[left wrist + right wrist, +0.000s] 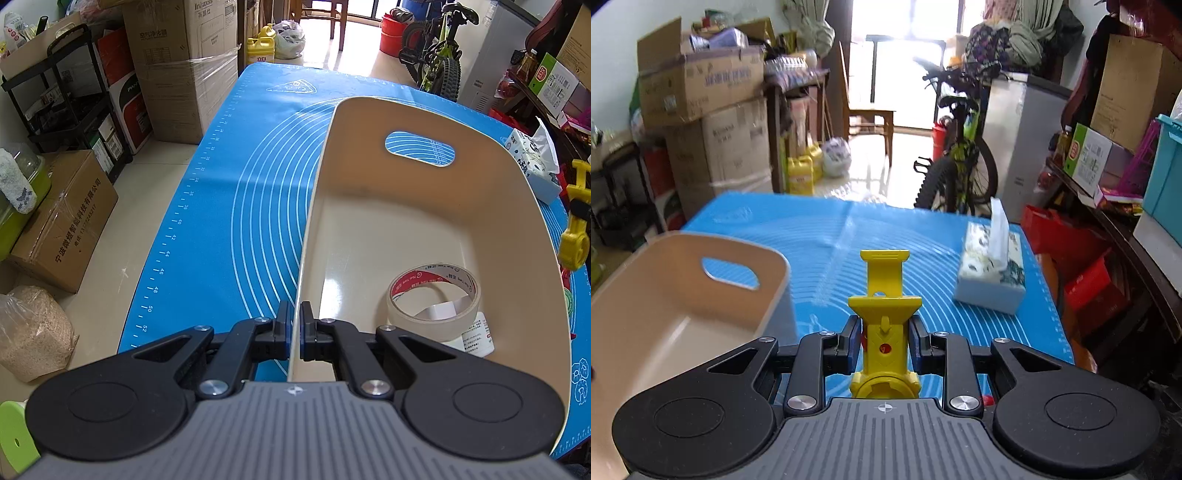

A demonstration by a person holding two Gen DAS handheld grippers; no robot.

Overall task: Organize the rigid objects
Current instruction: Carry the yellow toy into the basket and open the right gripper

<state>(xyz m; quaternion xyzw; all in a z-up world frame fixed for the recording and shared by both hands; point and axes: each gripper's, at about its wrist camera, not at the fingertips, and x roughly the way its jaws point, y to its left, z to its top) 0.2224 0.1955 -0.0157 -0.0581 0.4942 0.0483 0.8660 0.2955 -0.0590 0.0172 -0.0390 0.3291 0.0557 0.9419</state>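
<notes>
The left gripper point(294, 328) is clenched on the near wall of the cream bin point(424, 221), its two pads pinching the thin rim from either side. The bin stands on the blue mat point(229, 184), with a slot handle cut through its far wall at about 12 o'clock from the grip. Inside, at roughly 2 o'clock from the fingertips, a roll of tape point(434, 295) lies flat on the bin floor, and a small white labelled container point(478, 338) sits just beside it, partly hidden by the roll; what it is I cannot make out.

The right gripper point(885, 343) grasps a yellow plastic holder point(885, 295), pads pressed on its narrow body, its forked end pointing away toward 12 o'clock. The holder is off the mat, right of the bin's rim, which lies at 9 o'clock from it. A tissue box point(991, 273) rests on the mat at about 2 o'clock, well apart from the holder.
</notes>
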